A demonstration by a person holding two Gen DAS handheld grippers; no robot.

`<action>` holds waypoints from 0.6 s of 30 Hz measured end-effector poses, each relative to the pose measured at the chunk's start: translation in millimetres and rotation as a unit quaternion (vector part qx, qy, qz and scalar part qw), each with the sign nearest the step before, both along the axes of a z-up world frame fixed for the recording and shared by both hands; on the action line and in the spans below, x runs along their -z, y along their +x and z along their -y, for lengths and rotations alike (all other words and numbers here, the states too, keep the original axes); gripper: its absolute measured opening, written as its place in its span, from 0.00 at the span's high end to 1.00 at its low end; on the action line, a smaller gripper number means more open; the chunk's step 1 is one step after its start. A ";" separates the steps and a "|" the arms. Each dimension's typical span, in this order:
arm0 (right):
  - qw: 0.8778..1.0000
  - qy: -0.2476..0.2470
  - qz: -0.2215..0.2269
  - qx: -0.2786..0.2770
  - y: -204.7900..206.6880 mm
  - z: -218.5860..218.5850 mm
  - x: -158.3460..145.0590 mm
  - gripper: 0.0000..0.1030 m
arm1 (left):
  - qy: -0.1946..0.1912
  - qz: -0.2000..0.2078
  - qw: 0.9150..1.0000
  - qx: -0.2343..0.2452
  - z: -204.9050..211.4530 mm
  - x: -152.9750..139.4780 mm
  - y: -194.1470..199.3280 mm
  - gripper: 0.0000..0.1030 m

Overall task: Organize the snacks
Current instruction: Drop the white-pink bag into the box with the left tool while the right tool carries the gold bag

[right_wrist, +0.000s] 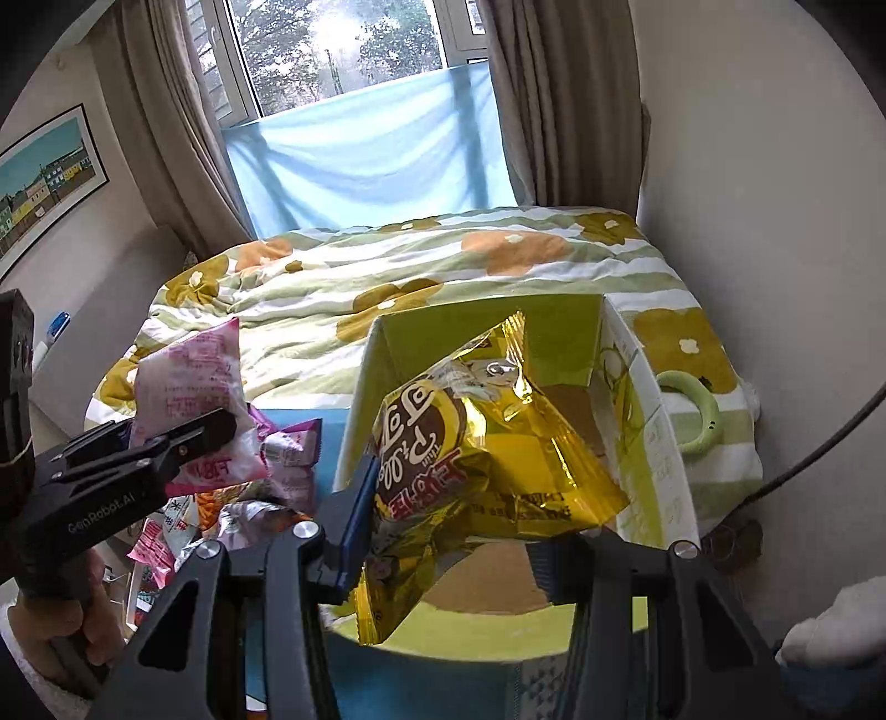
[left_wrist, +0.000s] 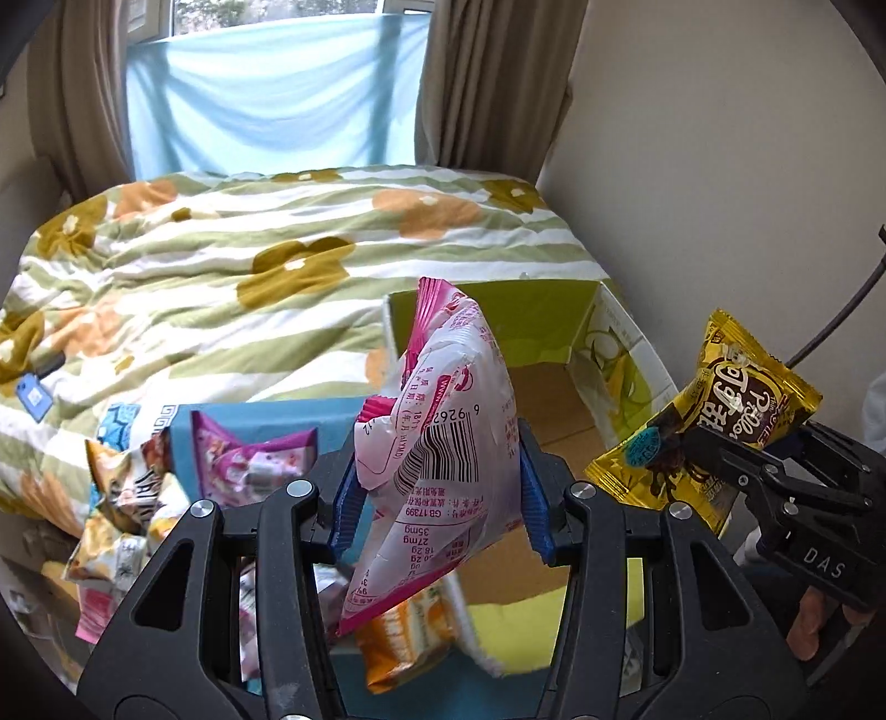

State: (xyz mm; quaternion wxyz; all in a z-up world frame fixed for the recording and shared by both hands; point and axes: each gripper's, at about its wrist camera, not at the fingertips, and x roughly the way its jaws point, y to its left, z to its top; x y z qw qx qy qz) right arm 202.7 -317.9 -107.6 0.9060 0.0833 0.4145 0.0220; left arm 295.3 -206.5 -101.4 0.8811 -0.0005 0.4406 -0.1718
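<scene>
Daylight pours in from the window (right_wrist: 343, 50), which is blown out white up top. The room's bright with soft shadows. There's glare on the gold packet (right_wrist: 487, 443), heavy fisheye bending with dark corners, and snacks at lower left are motion-blurred.

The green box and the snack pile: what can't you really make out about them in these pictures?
- Green box, right wrist view: the gold packet hides much of its floor.
- Snack pile, left wrist view: blurred, partly behind the left gripper and its pink-white packet.
- Blue box under the pile: mostly covered.
</scene>
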 end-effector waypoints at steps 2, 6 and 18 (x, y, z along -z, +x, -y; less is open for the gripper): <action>1.000 -0.003 -0.006 -0.006 15.2 19.4 2.6 0.57 | 0.006 -0.014 1.000 0.002 26.3 11.0 17.3 0.57; 1.000 0.000 -0.019 -0.023 39.6 49.0 12.0 0.57 | 0.021 -0.045 0.999 -0.004 59.5 37.9 47.6 0.57; 0.997 0.038 -0.060 -0.032 74.1 98.8 48.1 0.57 | 0.050 -0.072 0.996 -0.034 68.3 68.0 71.7 0.03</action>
